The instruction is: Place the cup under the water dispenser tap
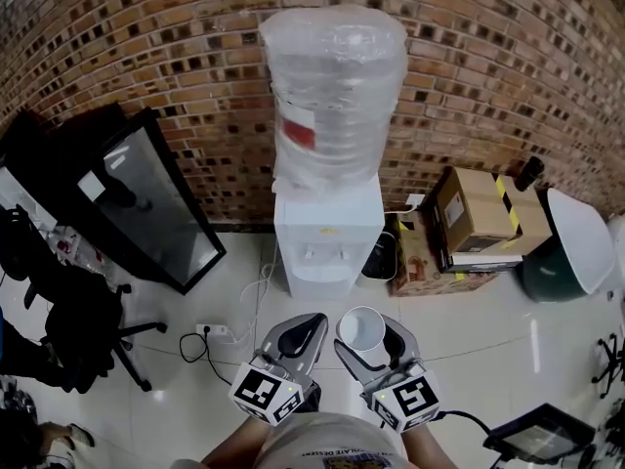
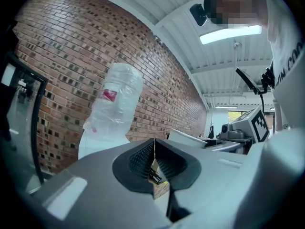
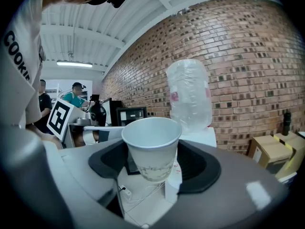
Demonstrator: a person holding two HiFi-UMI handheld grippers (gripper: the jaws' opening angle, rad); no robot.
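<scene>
Cup (image 1: 361,326) held short of the water dispenser (image 1: 327,237).
Low centre of frame, your right gripper (image 1: 369,345) clamps the cup upright. Your left gripper (image 1: 296,340), just beside it, has its jaws together, empty. The water dispenser stands beyond, mid-frame.

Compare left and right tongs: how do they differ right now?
Left tongs are shut; right tongs are spread wide. Left tongs hold nothing; right tongs grip an upright white paper cup. Both point toward the water dispenser.

A brick wall (image 1: 508,66) rises behind a glossy pale floor (image 1: 488,360).
</scene>
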